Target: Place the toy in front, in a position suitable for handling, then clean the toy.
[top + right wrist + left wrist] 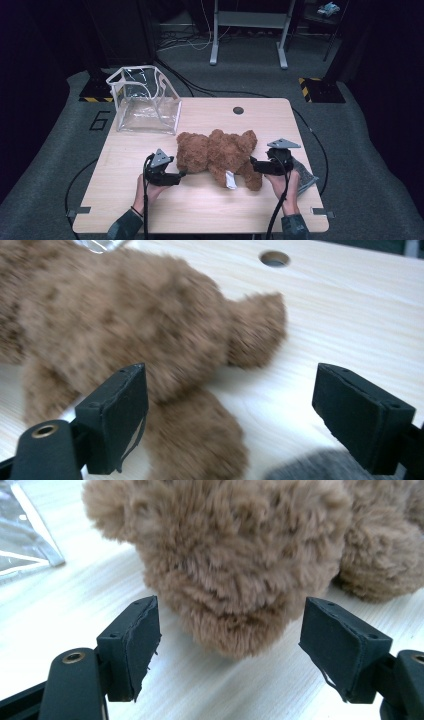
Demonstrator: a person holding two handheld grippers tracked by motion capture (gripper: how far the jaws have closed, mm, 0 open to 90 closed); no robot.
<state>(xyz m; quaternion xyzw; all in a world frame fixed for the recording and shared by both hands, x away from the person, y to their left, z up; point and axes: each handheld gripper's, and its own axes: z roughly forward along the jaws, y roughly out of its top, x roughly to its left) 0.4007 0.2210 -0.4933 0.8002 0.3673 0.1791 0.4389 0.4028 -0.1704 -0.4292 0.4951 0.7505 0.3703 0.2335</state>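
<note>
A brown plush teddy bear point(217, 155) lies on the wooden table point(200, 210), a white tag point(230, 180) at its underside. My left gripper point(181, 175) sits at the bear's left end. In the left gripper view the jaws of that gripper point(230, 645) stand wide apart, with the rounded fur of the bear point(235, 555) reaching between them, touching neither pad. My right gripper point(253, 165) is at the bear's right end, by its legs. In the right gripper view the gripper point(230, 415) is open, a plush leg point(195, 440) lying by its left pad.
A clear plastic bag with white trim point(145, 102) stands open at the table's back left, its corner visible as a clear bag edge point(25, 535). A grey cloth point(306, 175) lies under the right hand. A cable hole point(238, 110) is near the far edge.
</note>
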